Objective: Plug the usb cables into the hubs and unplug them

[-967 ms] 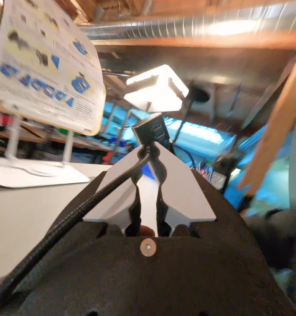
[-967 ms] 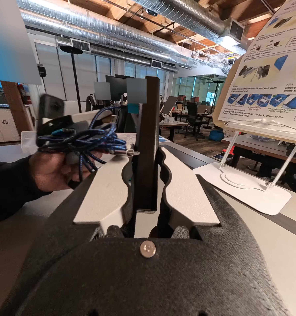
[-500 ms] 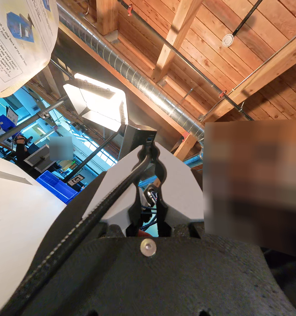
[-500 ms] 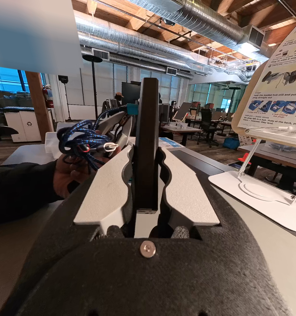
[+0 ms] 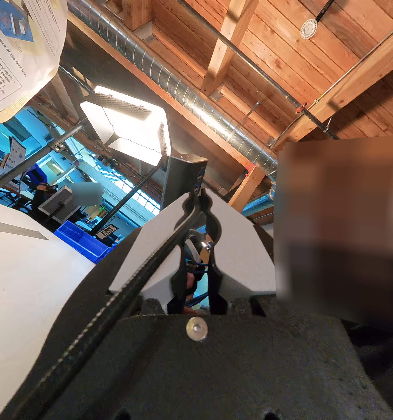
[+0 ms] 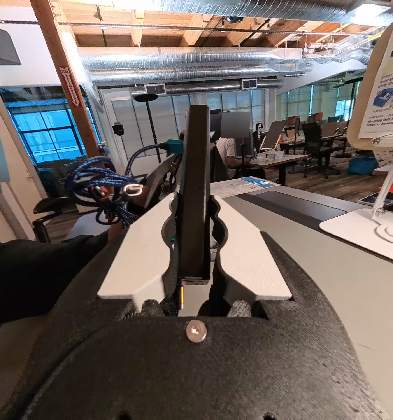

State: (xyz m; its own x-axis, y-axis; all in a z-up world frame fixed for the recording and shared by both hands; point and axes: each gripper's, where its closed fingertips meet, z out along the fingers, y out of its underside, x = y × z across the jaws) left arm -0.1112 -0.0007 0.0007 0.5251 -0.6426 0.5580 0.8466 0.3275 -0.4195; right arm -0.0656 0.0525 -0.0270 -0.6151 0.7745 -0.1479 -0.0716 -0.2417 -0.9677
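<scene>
My right gripper (image 6: 194, 197) is shut on a black hub (image 6: 195, 181) and holds it upright above the table. A teal plug (image 6: 174, 145) with a blue braided cable sits in the hub's left side. A bundle of blue cables (image 6: 100, 181) with a silver plug hangs by the hand to the left. My left gripper (image 5: 199, 197) is shut on a black braided cable (image 5: 122, 295) that runs to its tips. Its tips sit against the black hub (image 5: 184, 177), whose blue ports show. It also shows in the right wrist view (image 6: 159, 181), just left of the hub. Blue cables (image 5: 197, 270) show behind its fingers.
A printed instruction board on a white stand (image 6: 373, 222) is at the table's right, and also shows in the left wrist view (image 5: 20, 45). The grey table (image 6: 327, 284) runs right. A dark sleeve (image 6: 32, 272) crosses the left. A lit lamp panel (image 5: 127, 131) and a blue bin (image 5: 82, 243) lie beyond. The grippers' ends are close to 8 cm from one another.
The left gripper has tilted up from the table toward the ceiling, still shut on the black cable. The right gripper has turned left with the hub. The blue cable bundle has come closer.
</scene>
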